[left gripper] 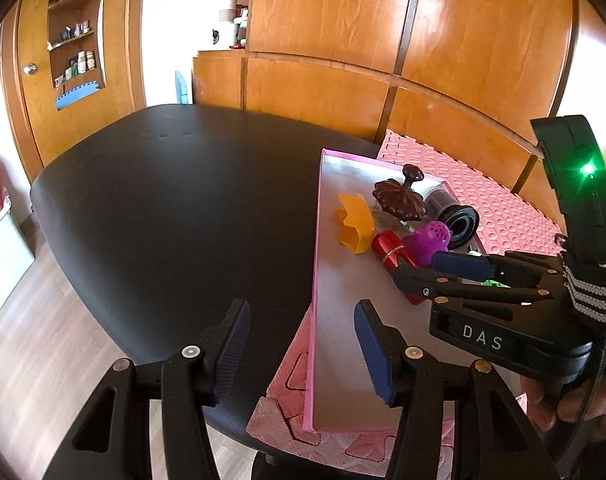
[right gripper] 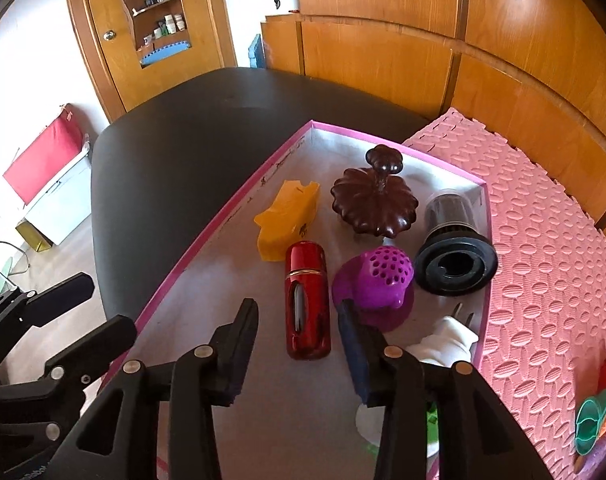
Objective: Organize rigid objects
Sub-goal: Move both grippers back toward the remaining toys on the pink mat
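Right gripper [right gripper: 299, 344]: jaws apart, nothing between them, poised just over the red cylinder [right gripper: 306, 300] in the pink-rimmed tray [right gripper: 191, 256].
Left gripper [left gripper: 301, 344]: jaws apart, empty, above the black counter [left gripper: 175, 200] by the tray's edge.
Tray contents, near to far: white plug [right gripper: 447, 338], purple perforated cap [right gripper: 377, 280], yellow piece [right gripper: 287, 218], black filter [right gripper: 455, 256], brown lid [right gripper: 373, 204].
Progress: seems early; everything is still clustered, nothing is held.
Only in the right view: green and orange items [right gripper: 595, 424] on the pink mat [right gripper: 551, 240].
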Tool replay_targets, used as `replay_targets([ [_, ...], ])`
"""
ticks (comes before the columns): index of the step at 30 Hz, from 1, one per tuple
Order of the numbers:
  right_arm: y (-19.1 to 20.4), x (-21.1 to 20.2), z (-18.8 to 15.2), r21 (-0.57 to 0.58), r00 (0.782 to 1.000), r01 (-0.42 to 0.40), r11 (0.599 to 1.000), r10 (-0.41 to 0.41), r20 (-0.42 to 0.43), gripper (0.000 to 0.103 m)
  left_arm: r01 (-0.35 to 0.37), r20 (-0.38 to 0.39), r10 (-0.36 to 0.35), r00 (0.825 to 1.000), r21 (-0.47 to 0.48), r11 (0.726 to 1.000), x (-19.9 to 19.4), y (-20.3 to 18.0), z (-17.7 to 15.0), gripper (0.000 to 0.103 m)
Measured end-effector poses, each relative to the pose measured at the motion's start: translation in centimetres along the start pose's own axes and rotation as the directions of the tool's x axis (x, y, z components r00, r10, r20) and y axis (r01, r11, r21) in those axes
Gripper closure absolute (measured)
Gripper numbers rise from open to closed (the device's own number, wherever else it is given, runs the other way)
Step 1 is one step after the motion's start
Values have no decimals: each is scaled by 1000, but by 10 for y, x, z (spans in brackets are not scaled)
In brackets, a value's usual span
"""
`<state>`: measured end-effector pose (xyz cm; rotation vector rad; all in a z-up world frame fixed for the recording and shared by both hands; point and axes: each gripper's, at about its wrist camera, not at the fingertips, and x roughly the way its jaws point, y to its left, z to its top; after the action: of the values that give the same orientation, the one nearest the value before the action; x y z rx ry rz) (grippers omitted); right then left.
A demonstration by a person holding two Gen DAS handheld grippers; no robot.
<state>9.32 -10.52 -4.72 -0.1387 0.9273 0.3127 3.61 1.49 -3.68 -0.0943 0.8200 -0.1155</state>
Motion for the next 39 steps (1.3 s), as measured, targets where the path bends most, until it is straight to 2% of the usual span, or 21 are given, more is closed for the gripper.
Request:
replay_targets([
  [15, -4, -34, -15, 45, 993, 51, 998, -56, 103, 62, 14, -4, -14, 1000, 24, 1000, -4, -10, -3, 48],
  [30, -10, -57, -34, 79, 981, 118, 990, -129, 148, 62, 26, -7, -25, 1000, 49, 998, -4, -22, -5, 47],
  [39, -32, -82, -45, 142, 966, 154, 978, -179, 187, 61, 40, -4, -39, 999, 80, 996, -7, -33, -5, 46],
])
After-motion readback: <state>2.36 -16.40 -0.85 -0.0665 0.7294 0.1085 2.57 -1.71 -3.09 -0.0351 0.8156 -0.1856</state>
